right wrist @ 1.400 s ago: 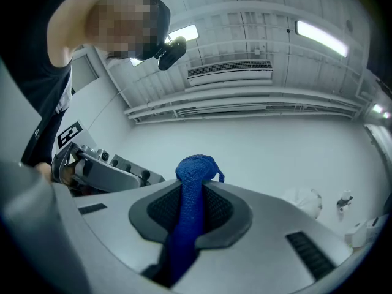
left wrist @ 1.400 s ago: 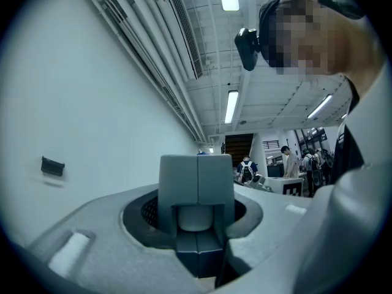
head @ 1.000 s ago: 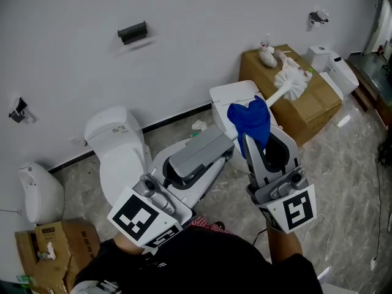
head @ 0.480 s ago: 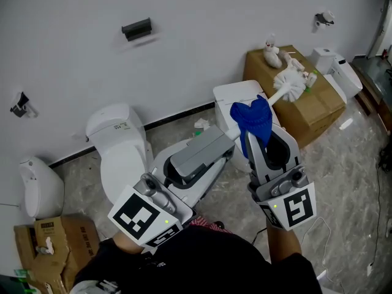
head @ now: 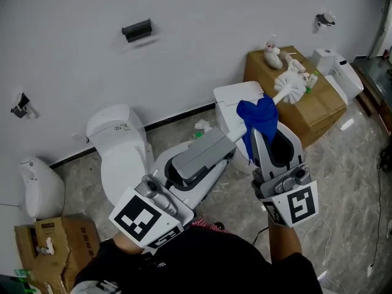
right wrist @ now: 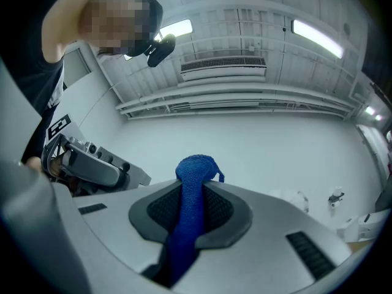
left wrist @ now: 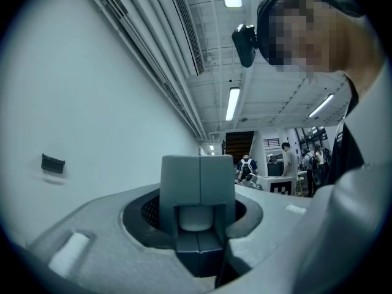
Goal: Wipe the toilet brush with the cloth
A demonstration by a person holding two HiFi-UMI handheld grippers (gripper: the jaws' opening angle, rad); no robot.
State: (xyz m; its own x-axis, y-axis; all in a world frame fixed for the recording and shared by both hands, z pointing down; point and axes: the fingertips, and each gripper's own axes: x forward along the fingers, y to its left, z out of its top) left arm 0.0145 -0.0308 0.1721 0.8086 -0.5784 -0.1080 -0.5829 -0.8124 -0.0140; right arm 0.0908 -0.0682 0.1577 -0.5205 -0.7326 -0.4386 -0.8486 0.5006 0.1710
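White toilet brush (head: pixel 291 86) slanted up-right, bristles uppermost, clamped by left hand-held gripper (head: pixel 228 143); blue cloth (head: pixel 257 116), pinched in right hand-held gripper (head: pixel 260 141), hid its mid-handle.

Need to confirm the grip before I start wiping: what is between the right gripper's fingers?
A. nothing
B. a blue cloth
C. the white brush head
B: the right gripper view shows the blue cloth pinched between the fingers of the right gripper, with its bunched end sticking out past them.

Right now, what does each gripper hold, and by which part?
The left gripper holds the toilet brush by its grey handle; the right gripper pinches the bunched blue cloth.
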